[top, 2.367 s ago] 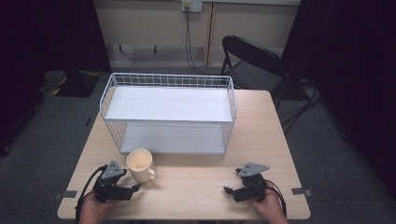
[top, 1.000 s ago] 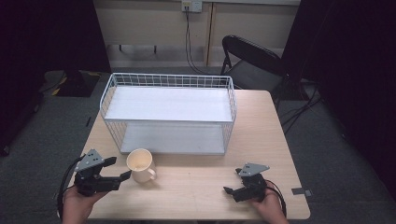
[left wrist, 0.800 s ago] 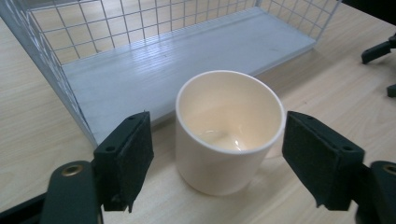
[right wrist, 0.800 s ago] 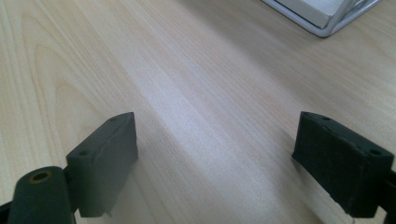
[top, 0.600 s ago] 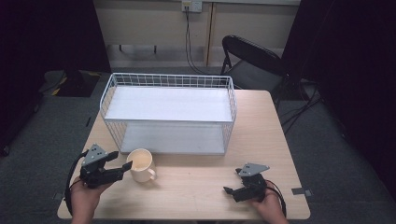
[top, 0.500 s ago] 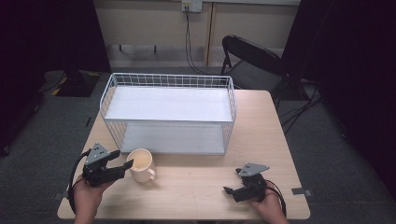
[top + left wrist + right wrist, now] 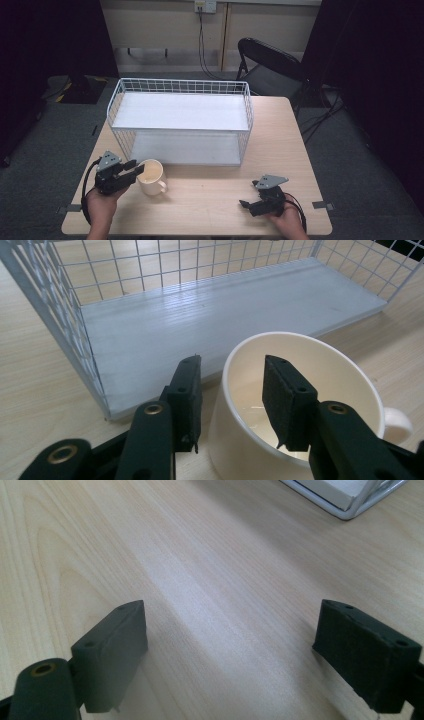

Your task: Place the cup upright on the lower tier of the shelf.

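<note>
A cream mug (image 7: 151, 176) with its handle toward the front right stands on the wooden table (image 7: 280, 145), just in front of a white wire rack (image 7: 180, 120). My left gripper (image 7: 134, 168) is open at the mug's left side. In the left gripper view its jaws straddle the rim of the mug (image 7: 345, 375), one outside the wall and one inside the cup, and my left gripper (image 7: 231, 365) has not closed on it. The mug looks empty. My right gripper (image 7: 248, 204) rests low at the front right; my right gripper (image 7: 245, 655) is wide open over bare wood.
The rack has two white shelf boards, and its lower board (image 7: 225, 315) lies right behind the mug. A black folding chair (image 7: 272, 62) stands beyond the table's far right corner. Bare tabletop lies between the two grippers.
My left gripper has moved right and forward to the mug, and its jaws now sit over the rim. The mug and my right gripper have stayed put.
</note>
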`<action>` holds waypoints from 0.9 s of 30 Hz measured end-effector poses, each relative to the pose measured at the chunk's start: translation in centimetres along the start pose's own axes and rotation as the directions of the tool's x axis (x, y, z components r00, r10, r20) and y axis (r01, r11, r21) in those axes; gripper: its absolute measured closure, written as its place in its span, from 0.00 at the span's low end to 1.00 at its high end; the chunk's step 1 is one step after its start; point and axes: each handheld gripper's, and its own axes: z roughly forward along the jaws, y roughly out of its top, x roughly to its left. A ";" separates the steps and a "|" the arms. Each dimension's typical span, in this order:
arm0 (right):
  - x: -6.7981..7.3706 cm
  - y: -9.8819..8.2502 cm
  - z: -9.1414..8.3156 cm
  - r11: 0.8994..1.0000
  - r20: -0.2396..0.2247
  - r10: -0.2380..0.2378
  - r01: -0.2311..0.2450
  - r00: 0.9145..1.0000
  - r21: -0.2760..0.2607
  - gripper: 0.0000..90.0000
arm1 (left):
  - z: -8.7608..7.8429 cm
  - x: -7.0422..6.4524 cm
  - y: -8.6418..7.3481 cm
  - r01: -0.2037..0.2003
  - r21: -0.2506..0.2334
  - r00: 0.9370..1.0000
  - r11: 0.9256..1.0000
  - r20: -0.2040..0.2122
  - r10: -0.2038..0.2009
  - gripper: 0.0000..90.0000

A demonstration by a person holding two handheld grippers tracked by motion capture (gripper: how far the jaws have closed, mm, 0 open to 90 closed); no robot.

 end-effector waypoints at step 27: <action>0.0 0.0 0.0 1.000 0.000 0.000 0.000 1.000 0.000 0.14 | 1.3 -0.1 -0.7 0.020 0.026 1.000 0.999 -0.005 -0.020 0.73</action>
